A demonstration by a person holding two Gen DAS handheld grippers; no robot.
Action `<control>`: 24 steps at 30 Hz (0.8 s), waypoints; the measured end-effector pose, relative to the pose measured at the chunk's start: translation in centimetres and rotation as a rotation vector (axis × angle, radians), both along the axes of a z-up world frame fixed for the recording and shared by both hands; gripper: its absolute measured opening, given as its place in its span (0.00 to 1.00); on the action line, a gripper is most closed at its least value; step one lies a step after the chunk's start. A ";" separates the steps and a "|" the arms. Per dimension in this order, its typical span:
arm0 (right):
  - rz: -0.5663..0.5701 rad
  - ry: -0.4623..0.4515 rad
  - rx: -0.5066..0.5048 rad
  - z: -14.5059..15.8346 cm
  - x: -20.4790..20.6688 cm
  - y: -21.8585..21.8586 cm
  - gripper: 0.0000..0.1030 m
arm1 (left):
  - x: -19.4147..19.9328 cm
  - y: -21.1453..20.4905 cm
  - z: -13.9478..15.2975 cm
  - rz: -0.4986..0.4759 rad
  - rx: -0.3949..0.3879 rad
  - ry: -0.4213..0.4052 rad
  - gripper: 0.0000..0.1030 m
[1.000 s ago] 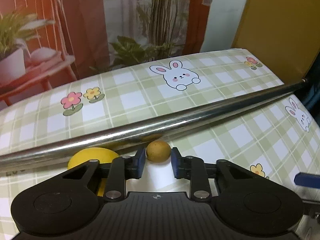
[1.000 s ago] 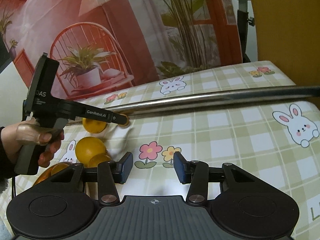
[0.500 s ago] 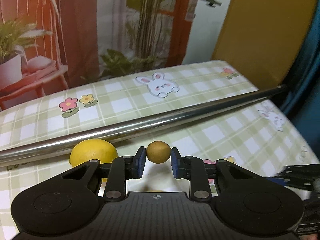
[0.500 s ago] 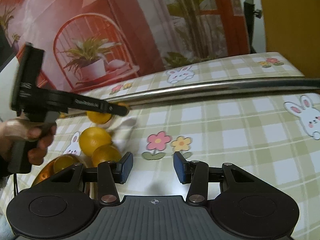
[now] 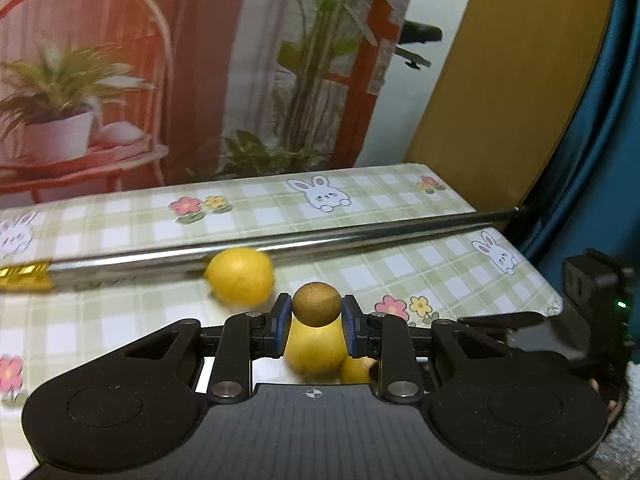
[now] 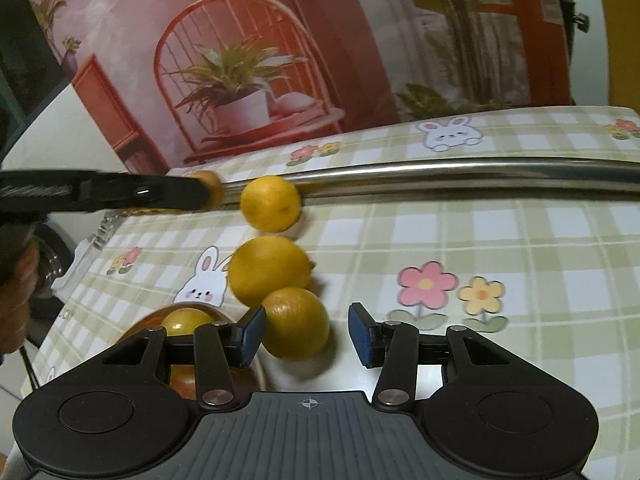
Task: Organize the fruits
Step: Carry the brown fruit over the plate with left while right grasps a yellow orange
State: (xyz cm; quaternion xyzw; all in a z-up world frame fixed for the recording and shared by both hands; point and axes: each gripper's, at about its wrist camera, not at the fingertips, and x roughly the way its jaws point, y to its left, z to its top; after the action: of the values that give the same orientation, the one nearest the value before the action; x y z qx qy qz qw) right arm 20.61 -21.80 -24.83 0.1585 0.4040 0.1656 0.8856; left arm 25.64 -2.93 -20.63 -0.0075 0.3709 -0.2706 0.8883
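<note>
My left gripper [image 5: 316,318] is shut on a small round brown fruit [image 5: 316,303] and holds it above the table; it also shows from the side in the right wrist view [image 6: 208,194]. A lemon [image 5: 240,276] lies by the steel bar, and another lemon [image 5: 314,354] lies below the held fruit. In the right wrist view three lemons lie on the cloth: one by the bar [image 6: 271,203], one in the middle [image 6: 267,270], one nearest [image 6: 295,323]. My right gripper [image 6: 306,334] is open, its left finger beside the nearest lemon. A bowl [image 6: 138,328] at lower left holds a yellow fruit [image 6: 185,320].
A long steel bar [image 6: 460,172] crosses the checked tablecloth. The other gripper's black body [image 5: 596,292] is at the right edge of the left wrist view. A printed backdrop stands behind the table. The table's right edge [image 5: 532,268] drops off by a blue curtain.
My left gripper has lifted the brown fruit and pulled back from the bar. My right gripper has moved forward and left toward the lemons and stayed open.
</note>
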 end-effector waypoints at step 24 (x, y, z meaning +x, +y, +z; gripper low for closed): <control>-0.020 0.024 -0.056 -0.7 0.5 2.1 0.41 | -7.5 6.2 -3.4 0.149 -0.099 0.133 0.28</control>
State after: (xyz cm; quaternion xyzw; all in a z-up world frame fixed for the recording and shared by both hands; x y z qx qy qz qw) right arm 21.13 -19.68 -25.50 0.1395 0.4176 0.1436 0.8863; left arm 18.15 3.29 -24.05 -0.0967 0.4136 -0.2207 0.8780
